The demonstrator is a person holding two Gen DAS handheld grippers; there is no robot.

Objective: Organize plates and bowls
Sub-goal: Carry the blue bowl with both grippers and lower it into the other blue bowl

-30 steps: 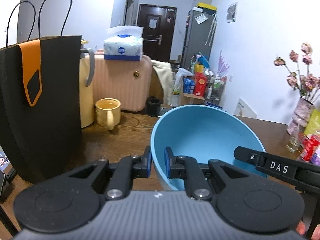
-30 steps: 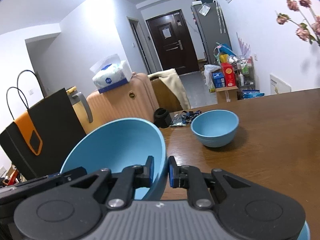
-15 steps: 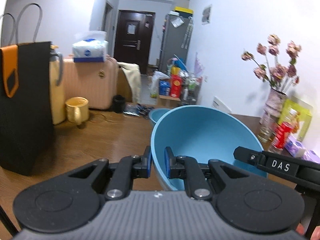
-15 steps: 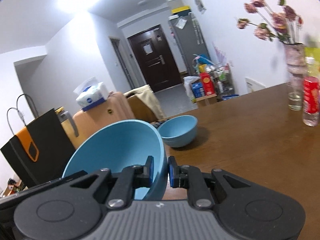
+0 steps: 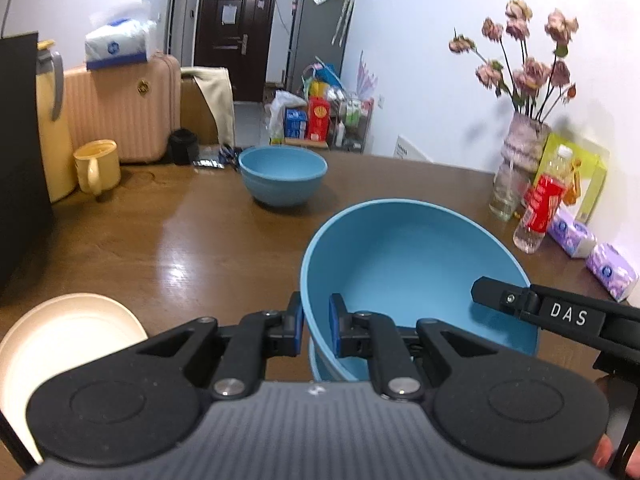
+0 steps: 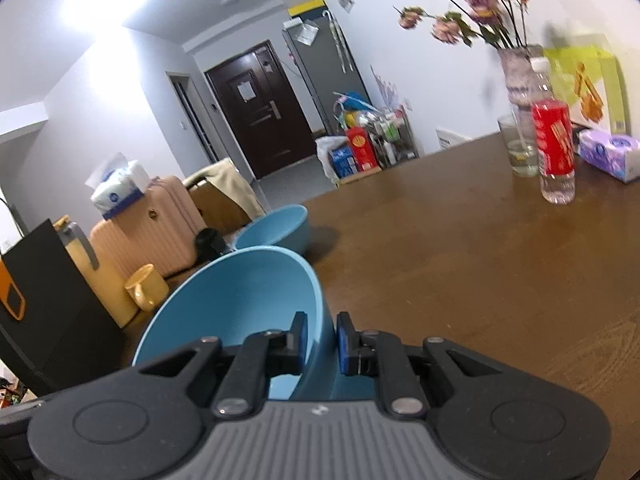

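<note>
Left wrist view. Left gripper clamped on the near rim of a large blue bowl, one blue pad outside the wall and one inside; bowl tilted, opening toward the camera, held above a brown wooden table. Finger of the right gripper, marked DAS, reaching in from the right and lying over the bowl's far-right rim. Second blue bowl standing upright farther back on the table, well apart from the held one. Cream plate at lower left, partly hidden behind the gripper body. Yellow mug at left, near a black bag at the frame edge. Vase of dried roses, a glass and a red-labelled bottle along the right side, with purple tissue packs nearer the edge.

Right wrist view. Right gripper closed on the right-hand rim of the same large blue bowl, wall pinched between the two blue pads; bowl tipped with its opening to the left. Second blue bowl just behind it on the table, whether touching cannot be told. Yellow mug and black bag at left. Bottle and vase at far right, blurred.
</note>
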